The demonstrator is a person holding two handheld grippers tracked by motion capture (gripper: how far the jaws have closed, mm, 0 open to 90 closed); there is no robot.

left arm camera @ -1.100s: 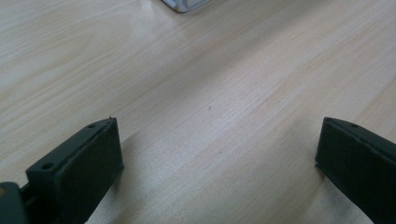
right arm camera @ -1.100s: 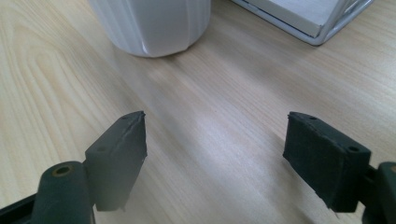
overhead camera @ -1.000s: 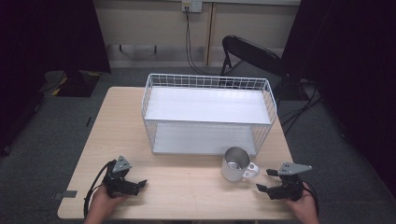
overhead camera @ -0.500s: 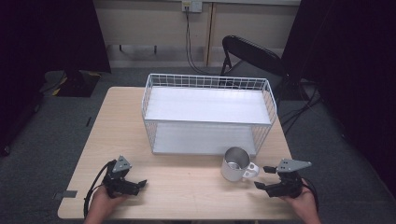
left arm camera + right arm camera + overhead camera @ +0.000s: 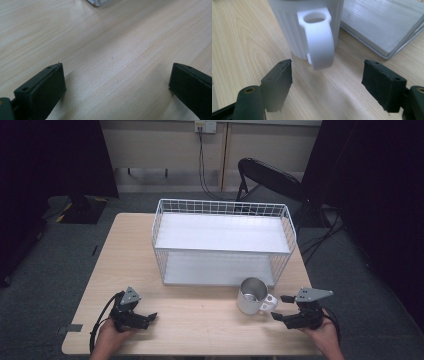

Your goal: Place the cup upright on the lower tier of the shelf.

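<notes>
A: Where's the mug (image 5: 251,295) sitting?

B: On the wooden table (image 5: 200,320), just in front of the white wire basket (image 5: 222,242), near its right corner. Its white handle (image 5: 319,37) points straight at the right gripper (image 5: 281,307).

A: And that gripper?

B: Jaws spread wide, one on each side of the handle's line but short of it, touching nothing. The left gripper (image 5: 147,316) is wide too, resting low over bare table, well apart from the mug.

A: What could go wrong?

B: My guess: the handle is narrow and smooth, so a pinch near its lower tip could slip off or twist the mug. Pushing in off-centre could shove the mug into the basket's wire
</notes>
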